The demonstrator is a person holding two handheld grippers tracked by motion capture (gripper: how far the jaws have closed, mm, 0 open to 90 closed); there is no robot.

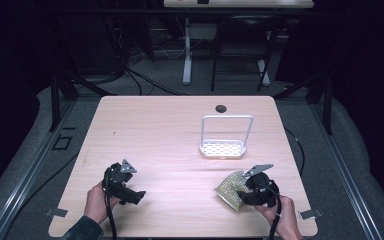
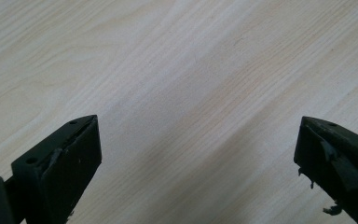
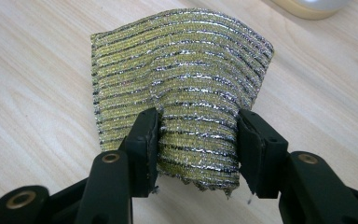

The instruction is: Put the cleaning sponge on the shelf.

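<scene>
While the gold and silver striped scouring pad point(image 3: 177, 88) is being pinched across its near edge, it is bulging between the pads and standing up off the wooden table point(image 1: 170, 130) at the near right. The right gripper point(image 3: 196, 140) is clamping it with jaws nearly as closed as they go, one on either side of the pad's lower part. In the high view the pad point(image 1: 231, 189) is sitting just left of that gripper point(image 1: 252, 192), well apart from the white wire-handled rack point(image 1: 223, 147) farther back.

Judged risks: the hold is taking in only the lower part, so the soft mesh is likely buckling further and could be sliding out if the hand is swung quickly. The free upper part is flopping and could be catching on the rack's handle loop on any approach, tipping the light rack.

The left gripper point(image 2: 198, 154) is standing wide open over bare wood at the near left point(image 1: 130, 192), holding nothing, so it is giving no support should the pad be dropping.
</scene>
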